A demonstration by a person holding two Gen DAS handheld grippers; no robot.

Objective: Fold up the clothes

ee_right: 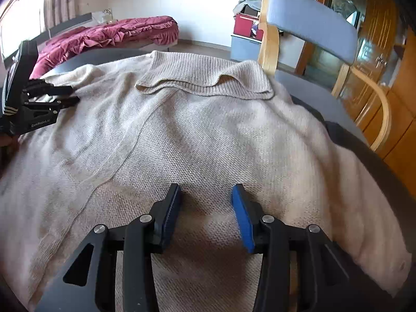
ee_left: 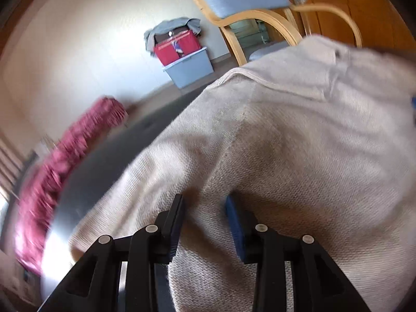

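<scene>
Beige knit sweater [ee_right: 197,135] spread flat over the dark table [ee_right: 345,124], collar toward the blue-cushioned chair [ee_right: 309,26]. Right gripper [ee_right: 206,195] poised over the sweater's near middle, jaws wide apart, nothing held. Left gripper [ee_left: 204,202] over the sweater's left part, jaws likewise parted; in the right wrist view its tips [ee_right: 66,96] lie at the sleeve edge.
</scene>
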